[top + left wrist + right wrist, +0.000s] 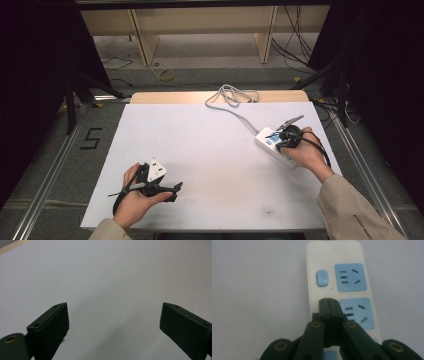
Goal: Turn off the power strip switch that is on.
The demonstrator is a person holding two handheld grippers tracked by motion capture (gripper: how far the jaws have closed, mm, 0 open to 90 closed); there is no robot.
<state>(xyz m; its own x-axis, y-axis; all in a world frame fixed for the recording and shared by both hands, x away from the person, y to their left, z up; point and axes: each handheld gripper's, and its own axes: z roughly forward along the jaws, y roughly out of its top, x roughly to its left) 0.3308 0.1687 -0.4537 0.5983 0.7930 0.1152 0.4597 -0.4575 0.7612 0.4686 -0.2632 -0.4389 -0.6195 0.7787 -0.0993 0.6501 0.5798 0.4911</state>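
A white power strip (332, 270) with blue sockets (350, 277) and a blue switch (322, 278) lies at the right of the table (210, 150). My right gripper (328, 300) is shut with nothing between its jaws, tips over the strip's left side just below that switch. Whether the tips touch the strip I cannot tell. In the high view the right gripper (281, 140) sits over the power strip (267, 146). My left gripper (113, 306) is open wide above bare white tabletop. In the high view the left gripper (167, 187) is at the front left.
The strip's grey cable (232, 95) runs back and coils at the table's far wooden edge (175, 96). Beyond it are shelf legs and loose cables on the floor. Metal rails (50, 165) flank the table on both sides.
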